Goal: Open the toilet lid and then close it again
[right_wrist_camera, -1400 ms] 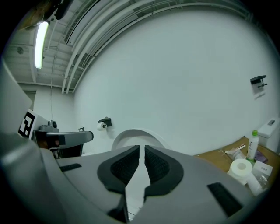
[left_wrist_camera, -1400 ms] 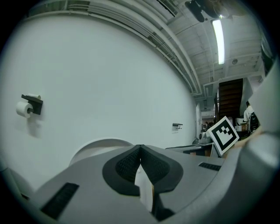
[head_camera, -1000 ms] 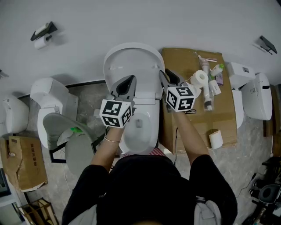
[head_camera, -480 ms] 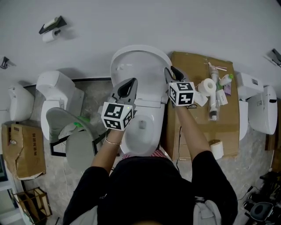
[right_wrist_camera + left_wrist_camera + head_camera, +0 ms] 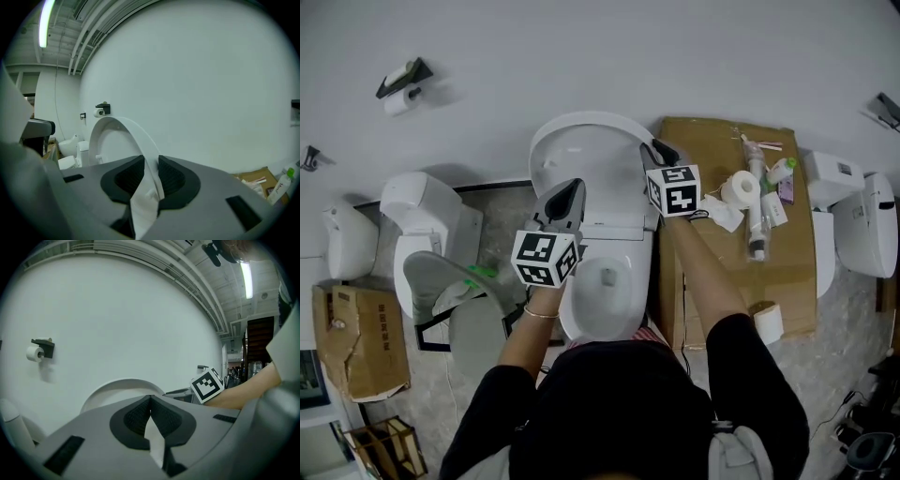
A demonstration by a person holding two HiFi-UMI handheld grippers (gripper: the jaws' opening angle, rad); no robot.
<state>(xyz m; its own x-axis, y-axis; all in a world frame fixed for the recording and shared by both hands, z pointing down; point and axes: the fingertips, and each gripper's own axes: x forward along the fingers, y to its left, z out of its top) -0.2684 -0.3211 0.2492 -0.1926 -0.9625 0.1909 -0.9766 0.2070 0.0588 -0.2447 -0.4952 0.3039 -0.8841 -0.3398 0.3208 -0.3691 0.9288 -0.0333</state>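
Observation:
A white toilet point(image 5: 605, 281) stands below me with its lid point(image 5: 591, 150) raised toward the wall. My right gripper point(image 5: 649, 150) is at the lid's right edge, and in the right gripper view the jaws point(image 5: 151, 164) are shut on that thin white rim point(image 5: 122, 129). My left gripper point(image 5: 572, 189) hovers over the left side of the seat, in front of the lid, apart from it. In the left gripper view its jaws point(image 5: 150, 399) meet at the tips with nothing held; the lid point(image 5: 117, 386) rises behind them.
A cardboard box point(image 5: 712, 234) stands right of the toilet, carrying a paper roll point(image 5: 738, 187) and bottles point(image 5: 757, 211). Other toilets stand at the left point(image 5: 422, 225) and right point(image 5: 853, 216). A paper holder point(image 5: 401, 84) hangs on the wall.
My right gripper has moved a little back toward the wall with the lid's edge in it. The left gripper has drifted slightly left and toward me.

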